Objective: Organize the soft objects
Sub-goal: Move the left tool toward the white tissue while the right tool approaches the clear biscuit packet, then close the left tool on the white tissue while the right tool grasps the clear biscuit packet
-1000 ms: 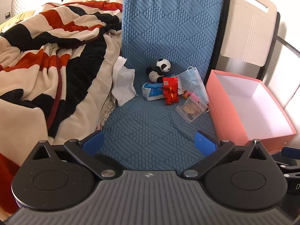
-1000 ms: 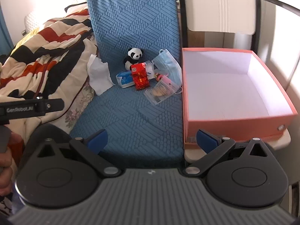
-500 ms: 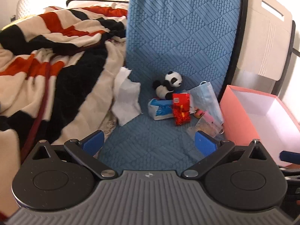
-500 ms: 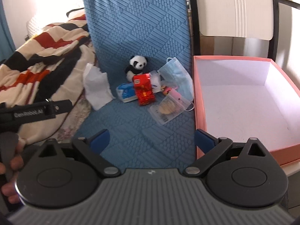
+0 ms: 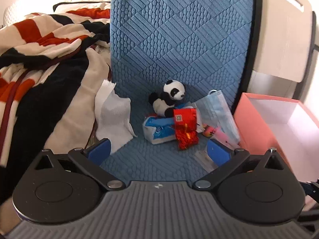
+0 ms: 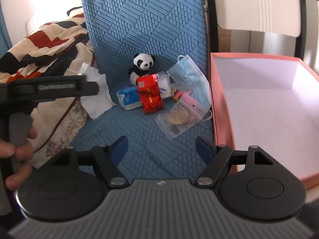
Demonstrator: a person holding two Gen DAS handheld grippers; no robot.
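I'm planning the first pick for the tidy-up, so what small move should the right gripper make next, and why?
Probably ease the right gripper forward toward the clear snack packet. Its jaws have just been closing but hold nothing, and that packet lies nearest it on the blue mat, unobstructed, right beside the empty pink box.

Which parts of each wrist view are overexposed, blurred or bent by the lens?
Left wrist view: upper-left corner blown white, striped blanket smeared, pink box bowed by the fisheye. Right wrist view: glare at top left, the nearby hand soft.
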